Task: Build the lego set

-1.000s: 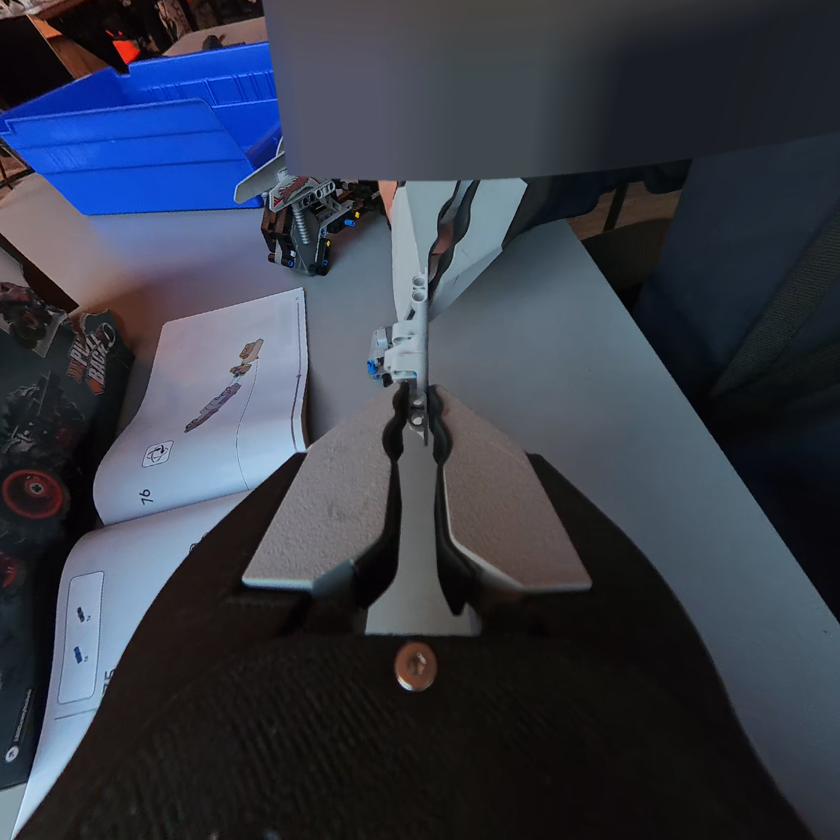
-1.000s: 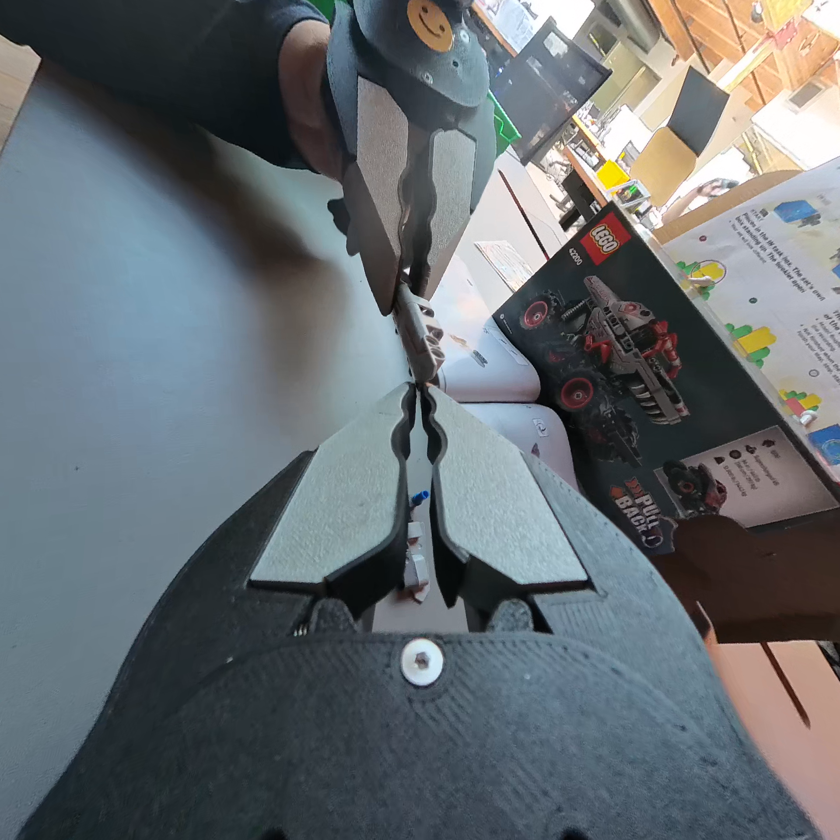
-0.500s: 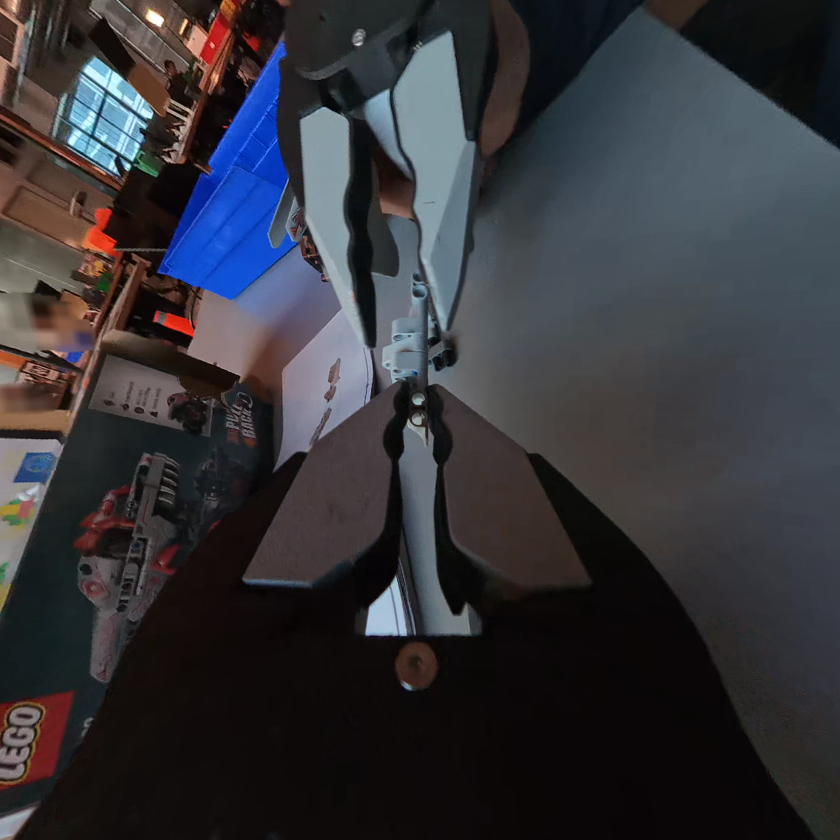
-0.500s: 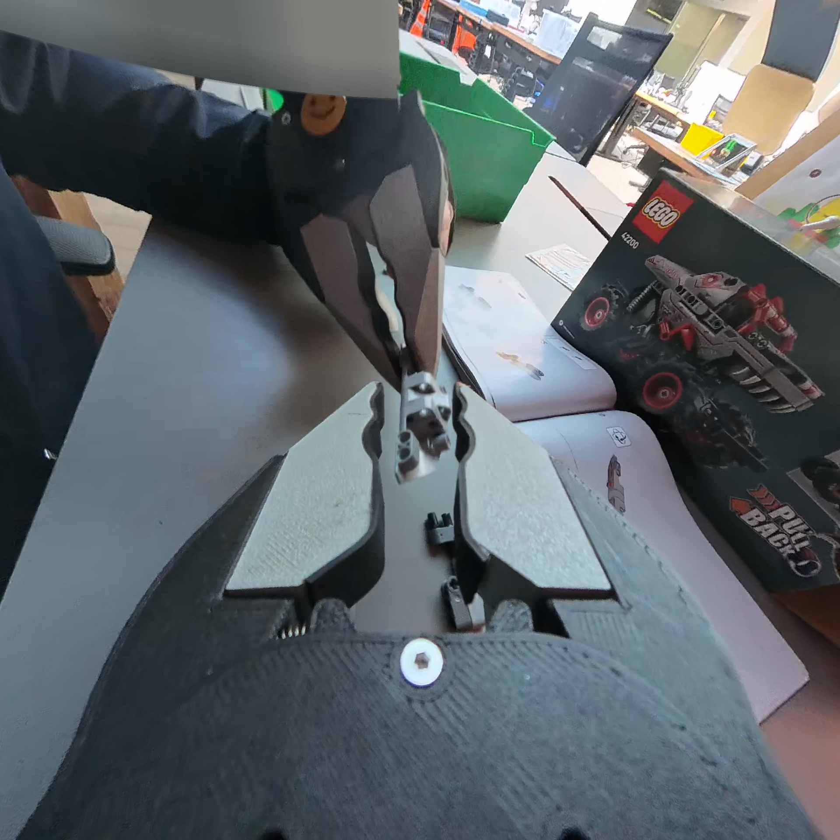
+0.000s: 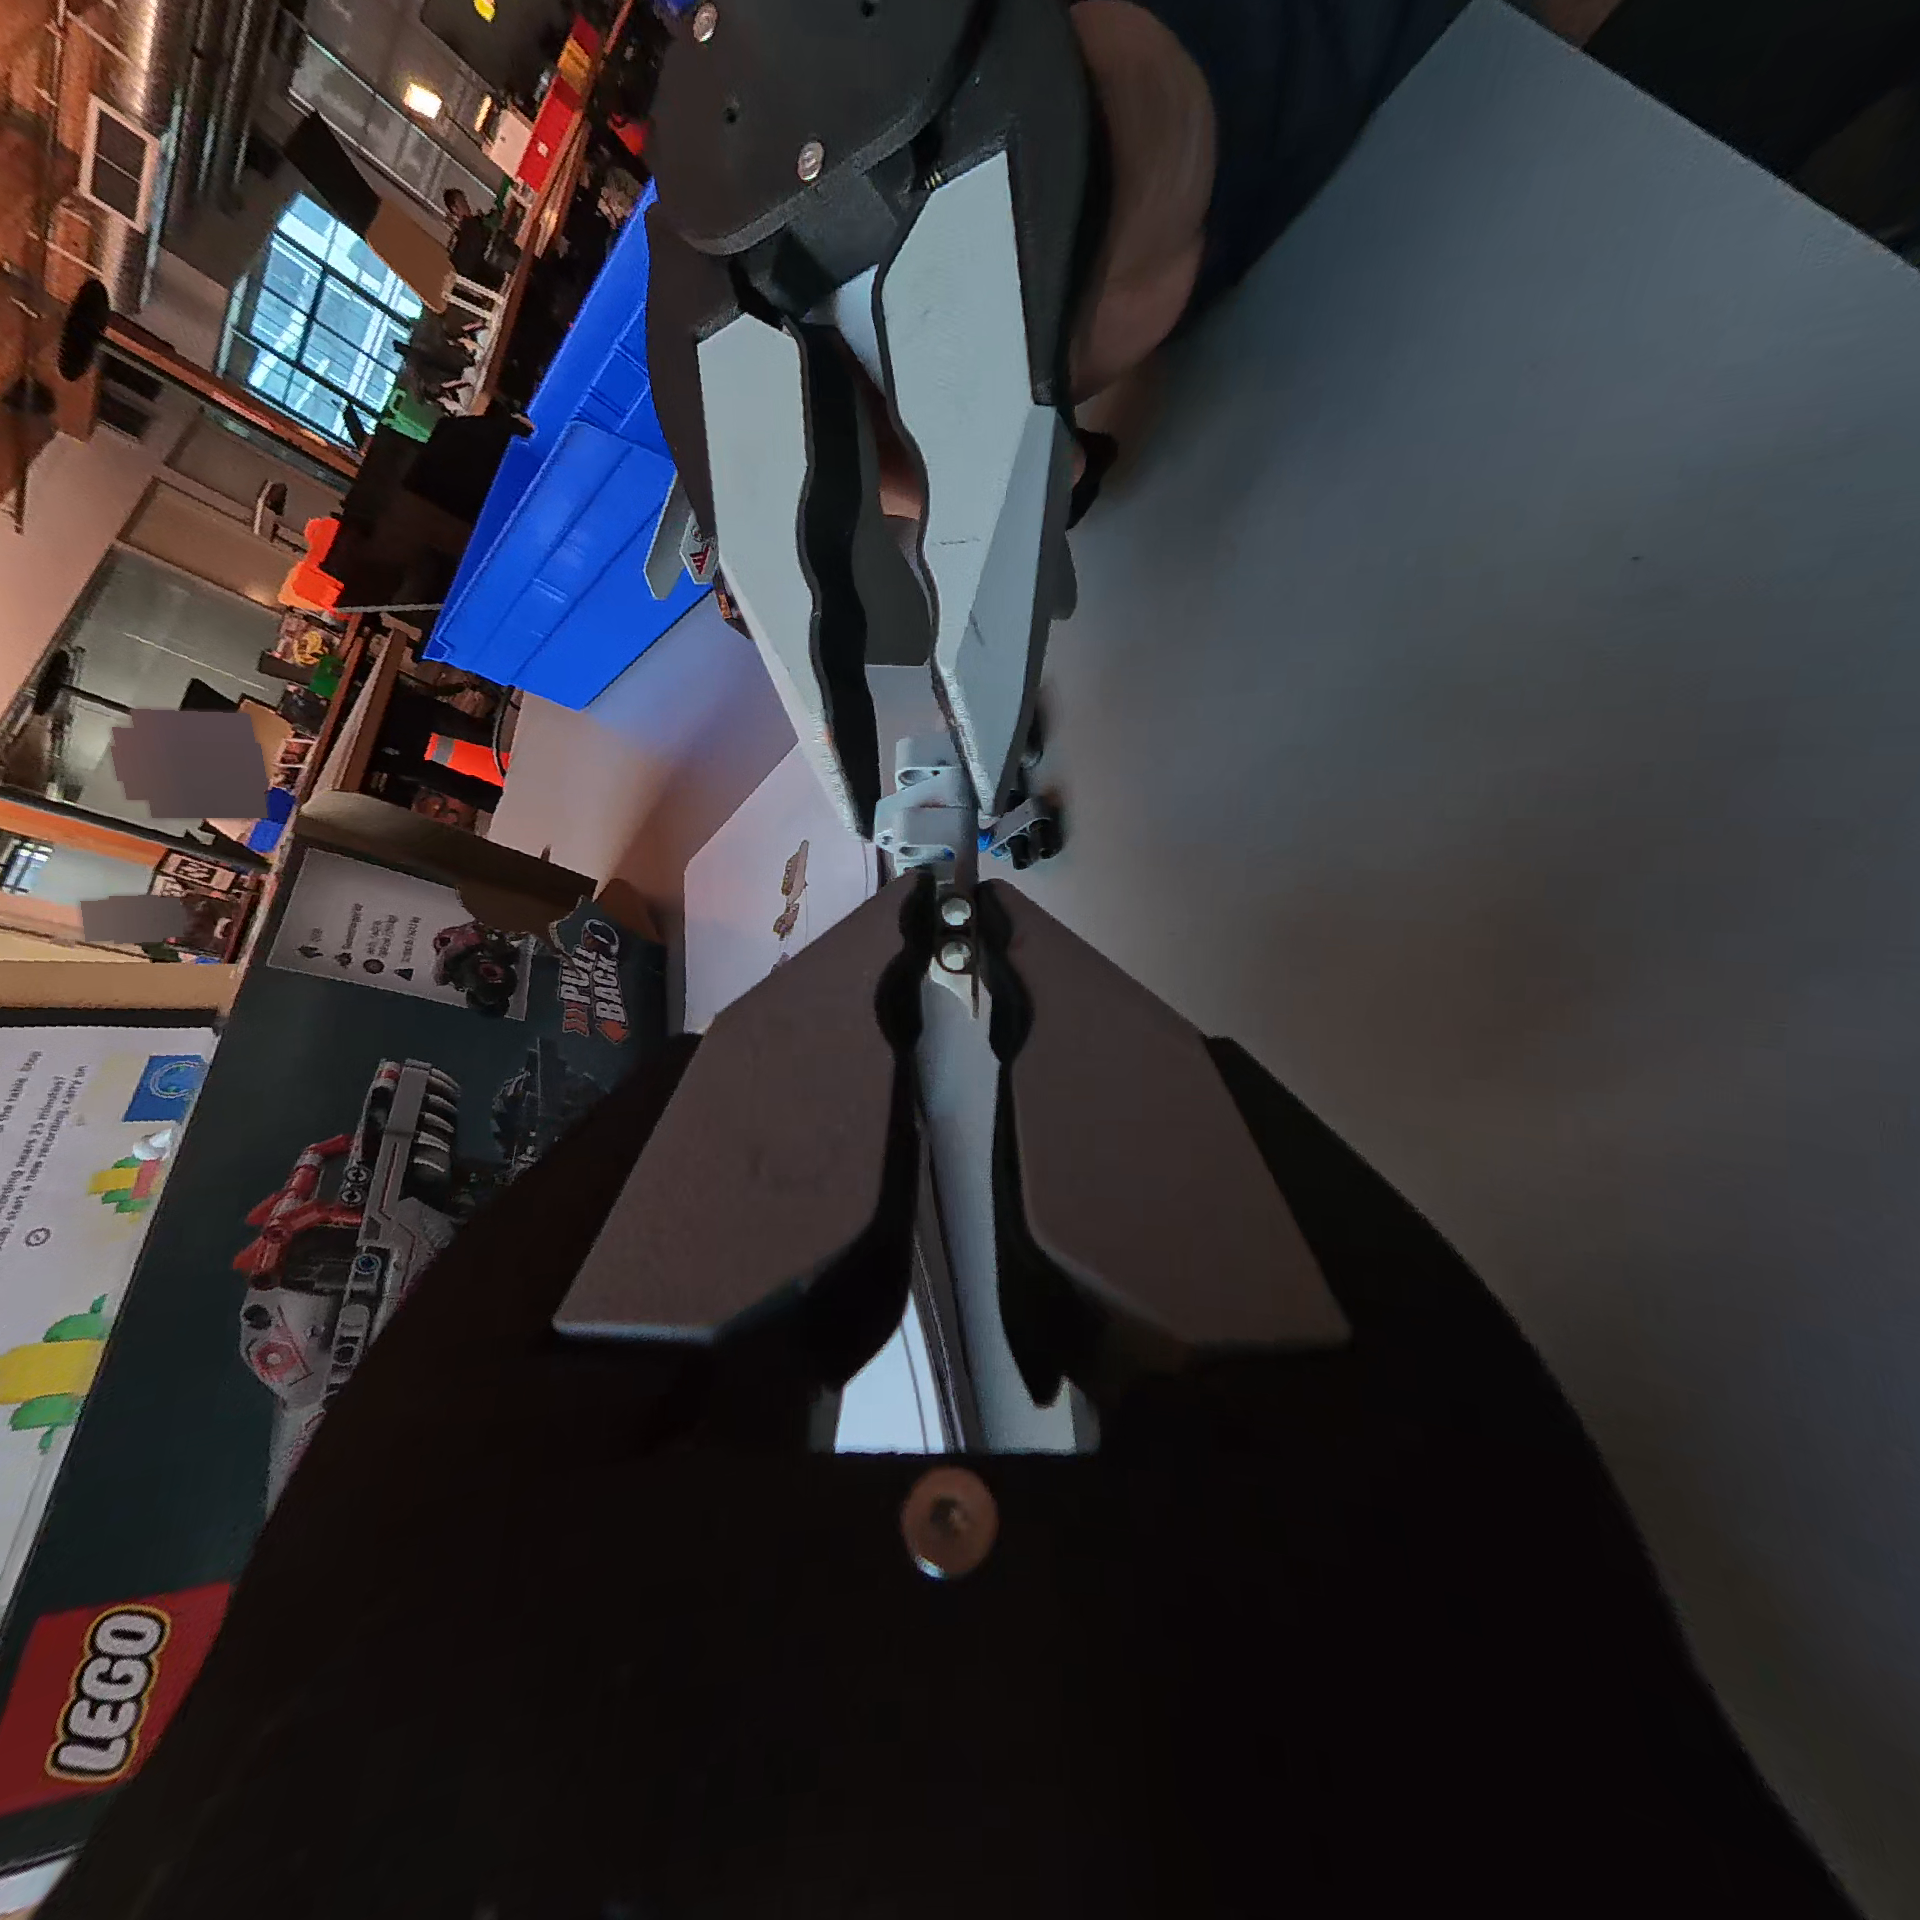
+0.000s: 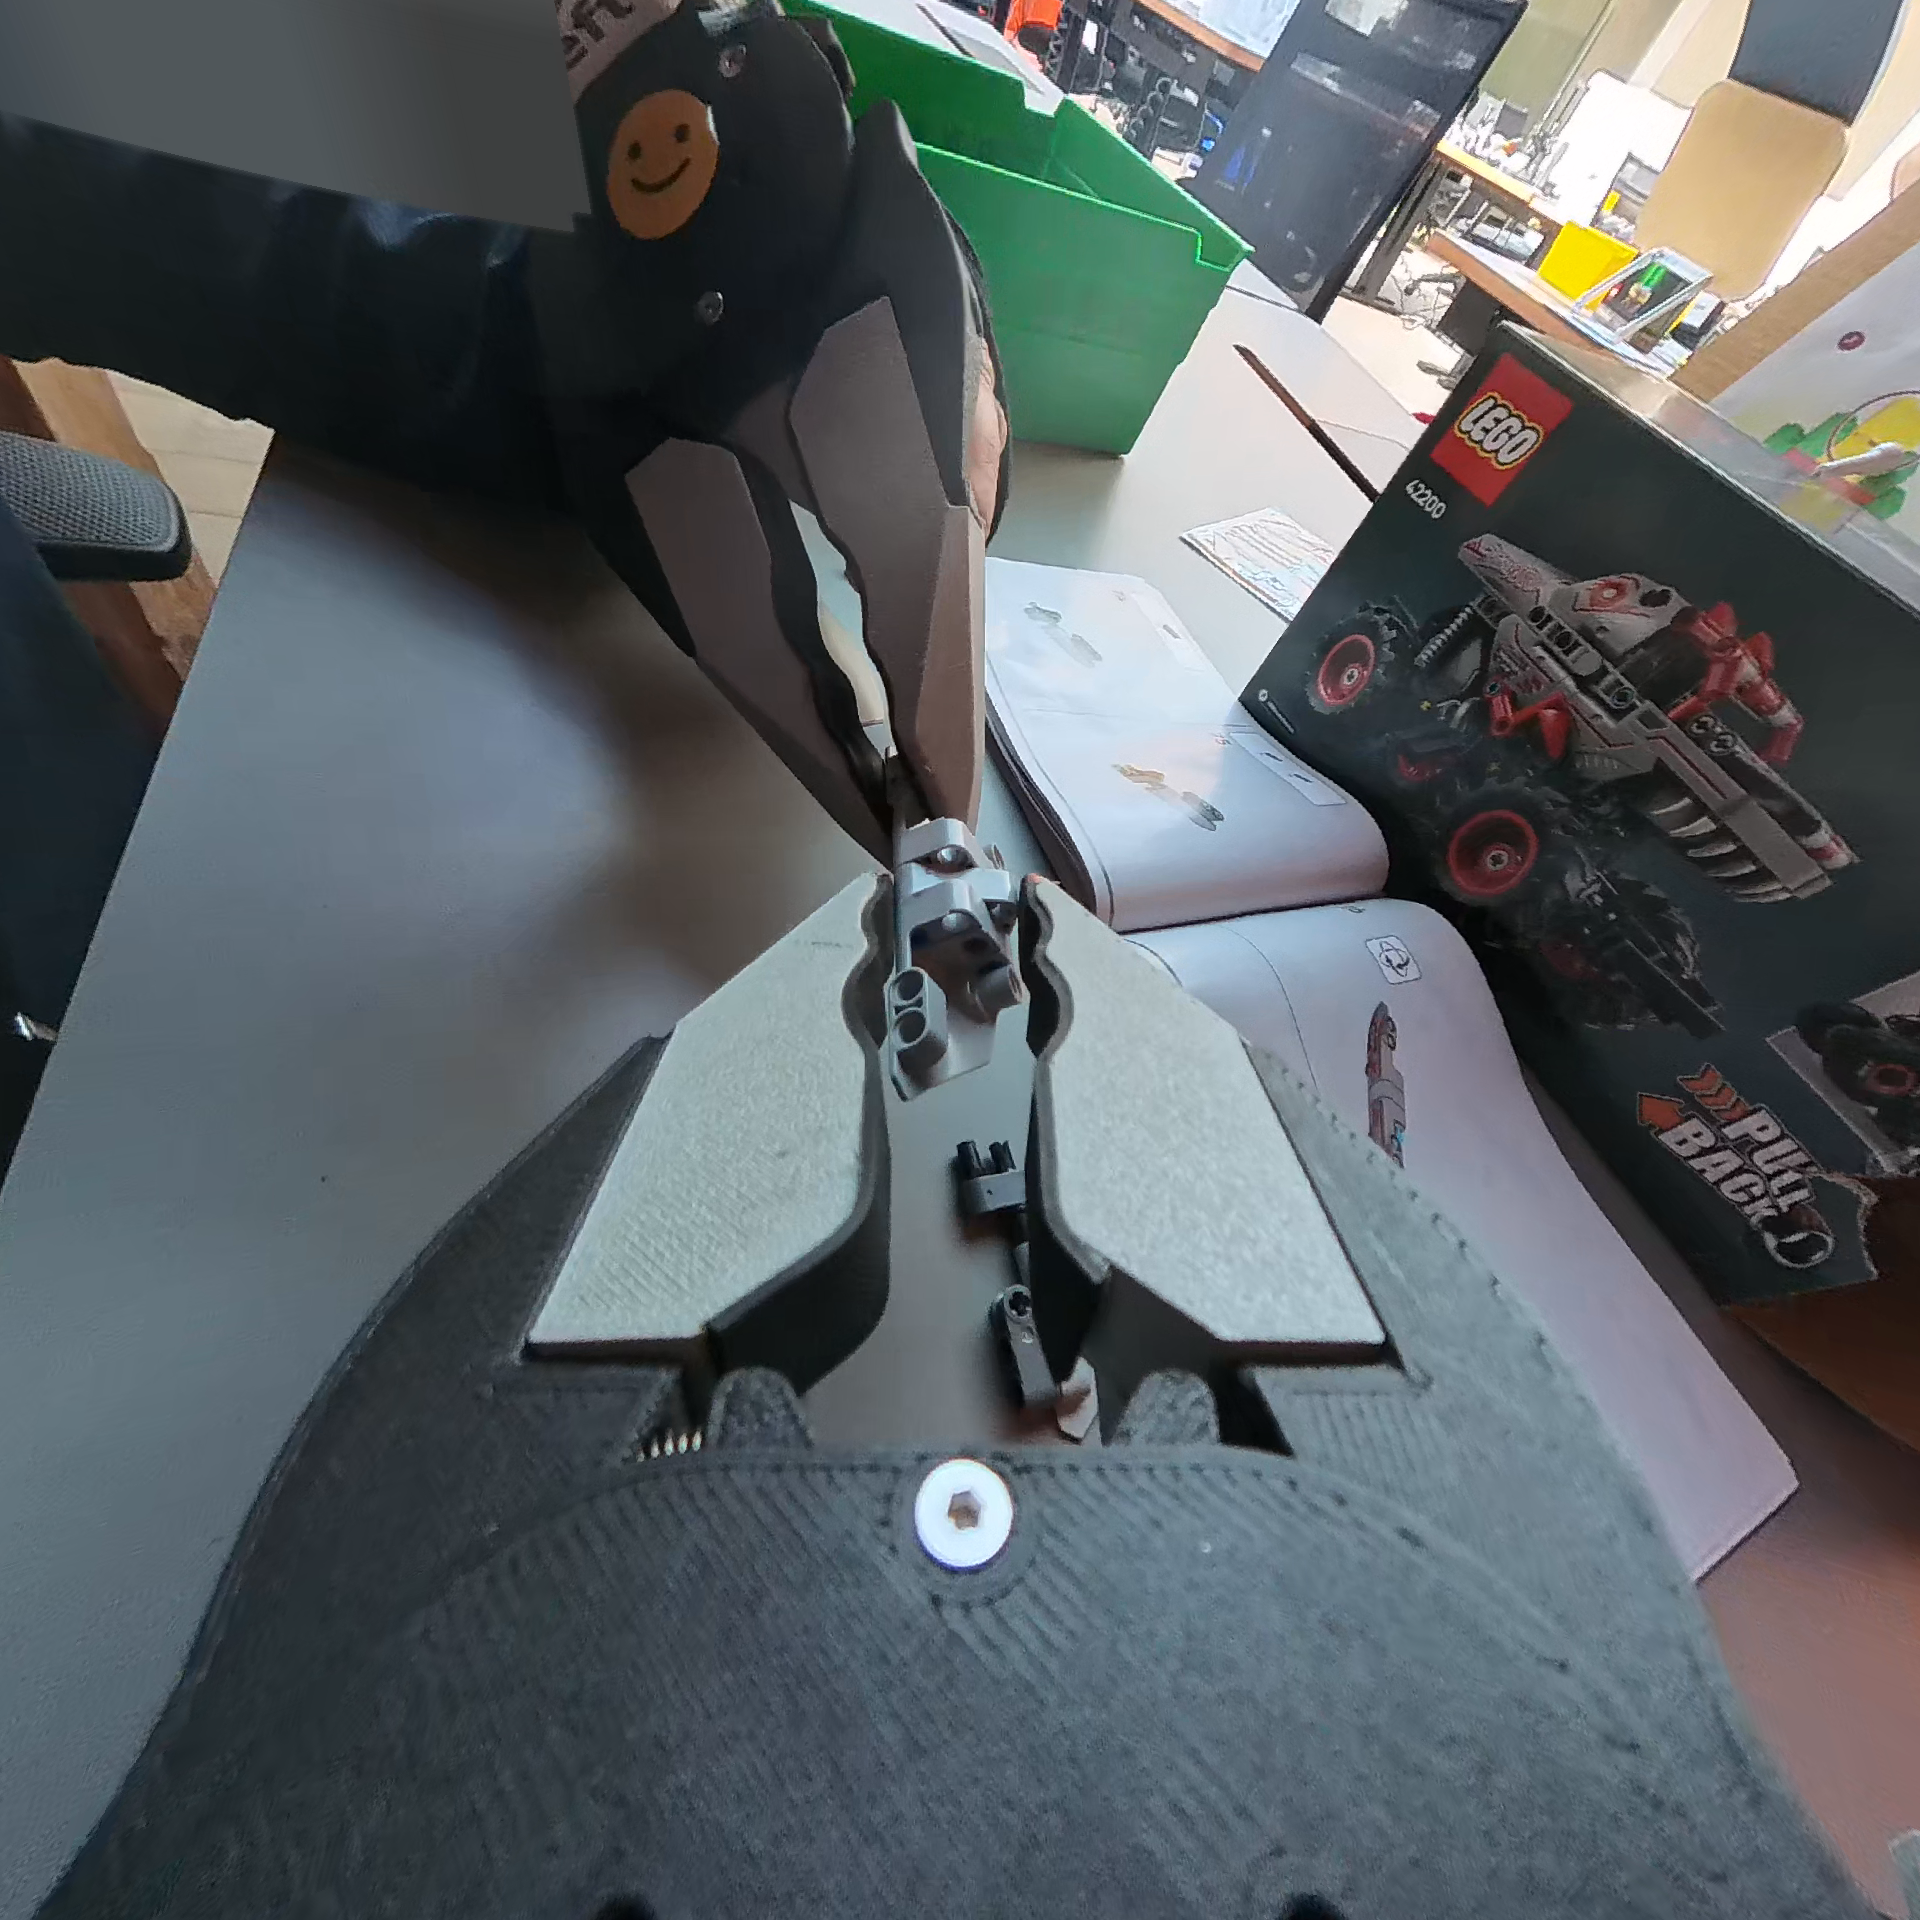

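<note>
So the left gripper (image 5: 951, 914) kept its jaws pinched on the grey lego piece (image 6: 940, 940) above the tabletop (image 5: 1507, 727). The right gripper (image 6: 945, 914), clamped a second ago, had its jaws spread around it without touching. Looked like a regrip before pushing parts together.

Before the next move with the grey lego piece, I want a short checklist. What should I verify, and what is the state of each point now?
1. Left gripper shut on the grey lego assembly: ok.
2. Right gripper open around the assembly, its fingers apart on each side: ok.
3. Right gripper fingers already touching the assembly: cannot tell.
4. Assembly held above the table, not resting on it: ok.
5. Small black pieces loose on the table under the right gripper, possibly in the way: not ok.
6. Instruction booklet open and in view beside the work: ok.
</note>
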Available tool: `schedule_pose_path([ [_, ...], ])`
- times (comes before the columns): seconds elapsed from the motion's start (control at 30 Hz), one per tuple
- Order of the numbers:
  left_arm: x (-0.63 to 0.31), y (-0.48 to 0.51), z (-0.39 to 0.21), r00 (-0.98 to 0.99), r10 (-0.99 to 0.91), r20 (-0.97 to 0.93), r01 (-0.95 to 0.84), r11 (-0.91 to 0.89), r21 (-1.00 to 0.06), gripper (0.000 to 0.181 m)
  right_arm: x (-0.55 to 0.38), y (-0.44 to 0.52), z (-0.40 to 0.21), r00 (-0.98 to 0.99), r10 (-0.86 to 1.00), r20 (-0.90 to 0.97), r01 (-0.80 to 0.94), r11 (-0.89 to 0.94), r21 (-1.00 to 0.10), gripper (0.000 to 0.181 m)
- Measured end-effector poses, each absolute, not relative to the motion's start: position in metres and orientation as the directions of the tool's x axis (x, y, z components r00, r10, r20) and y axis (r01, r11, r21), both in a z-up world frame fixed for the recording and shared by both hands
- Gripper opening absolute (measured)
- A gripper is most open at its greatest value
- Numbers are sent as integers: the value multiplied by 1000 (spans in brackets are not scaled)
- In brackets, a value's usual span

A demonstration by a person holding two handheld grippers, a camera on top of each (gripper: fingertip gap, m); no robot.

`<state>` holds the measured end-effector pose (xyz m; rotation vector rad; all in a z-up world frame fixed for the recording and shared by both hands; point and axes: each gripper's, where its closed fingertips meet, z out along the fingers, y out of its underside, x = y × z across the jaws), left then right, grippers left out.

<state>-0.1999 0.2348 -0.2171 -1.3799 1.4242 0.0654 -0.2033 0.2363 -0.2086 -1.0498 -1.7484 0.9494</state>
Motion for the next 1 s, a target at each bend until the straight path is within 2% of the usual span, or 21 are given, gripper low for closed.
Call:
schedule_pose_path([
  [0.5, -200, 235, -216, 317, -706, -633, -695, 281, -662, 5, -201, 238, -209, -273, 925, 263, 271, 337, -902, 21],
  [0.77, -201, 235, -209, 388, -751, -535, -608, 228, -760, 5, -200, 244, -210, -251, 936, 246, 287, 315, -905, 20],
  [0.87, -204, 238, -205, 486, -813, -320, -486, 52, -872, 4, -201, 252, -213, -222, 947, 232, 315, 295, -902, 18],
  [0.93, -206, 240, -202, 546, -837, -37, -330, -174, -928, 4, -201, 258, -217, -206, 958, 199, 340, 261, -904, 9],
  [1.0, -208, 238, -200, 525, -809, 264, -167, -402, -900, 5, -202, 261, -219, -203, 968, 148, 353, 213, -911, 0],
])
